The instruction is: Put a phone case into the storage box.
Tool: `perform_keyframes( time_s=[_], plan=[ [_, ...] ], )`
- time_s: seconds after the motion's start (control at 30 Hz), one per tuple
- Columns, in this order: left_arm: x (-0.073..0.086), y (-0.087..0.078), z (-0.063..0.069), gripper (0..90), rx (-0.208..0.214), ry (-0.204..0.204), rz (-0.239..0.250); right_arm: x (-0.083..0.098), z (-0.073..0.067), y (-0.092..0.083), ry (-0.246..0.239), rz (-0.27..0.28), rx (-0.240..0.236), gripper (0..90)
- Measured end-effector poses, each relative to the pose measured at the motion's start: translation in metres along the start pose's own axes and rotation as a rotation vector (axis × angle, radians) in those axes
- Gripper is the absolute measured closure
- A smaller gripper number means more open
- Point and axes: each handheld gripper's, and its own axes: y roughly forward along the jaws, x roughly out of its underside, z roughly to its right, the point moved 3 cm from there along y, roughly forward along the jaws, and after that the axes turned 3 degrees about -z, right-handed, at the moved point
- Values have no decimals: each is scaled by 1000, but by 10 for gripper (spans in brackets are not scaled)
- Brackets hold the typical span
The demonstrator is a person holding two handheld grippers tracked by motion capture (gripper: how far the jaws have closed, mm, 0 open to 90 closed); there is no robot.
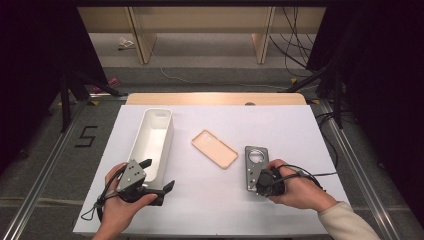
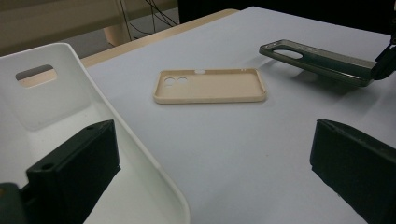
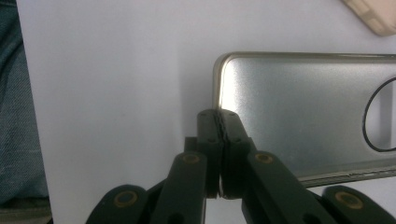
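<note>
Now right tongs (image 3: 219,140) pinching grey case (image 3: 299,112) edge

Table (image 1: 215,210) layout: bin (image 1: 152,142) lying at left, running front to back; beige phone case (image 1: 214,148) lying flat at centre, right of bin and apart from it; dark phone case (image 1: 255,165) sitting right of that, its near end lifting off the table, far end tilting down.

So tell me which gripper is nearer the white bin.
Left. The left gripper straddles the white bin's near wall; the right gripper sits across the table, clamped on the grey phone case.
</note>
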Motion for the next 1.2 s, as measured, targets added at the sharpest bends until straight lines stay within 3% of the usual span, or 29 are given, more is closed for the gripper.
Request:
perform_keyframes(
  time_s=[0.27, 0.67, 0.8, 1.0, 1.2],
  plan=[
    [0, 0, 0, 8, -4, -4, 2, 1, 3, -3, 25, 59, 23, 891],
    [-4, 0, 0, 14, -24, -20, -9, 0, 4, -8, 78, 211, 64, 892],
    [-15, -1, 5, 28, -46, -33, -18, -2, 4, -8, 76, 263, 85, 892],
    [-36, 3, 13, 53, -28, -37, -22, -11, 2, -6, 70, 316, 115, 892],
    [-62, 17, 14, 81, -17, -44, -40, -21, -2, -7, 51, 372, 131, 892]
  ],
)
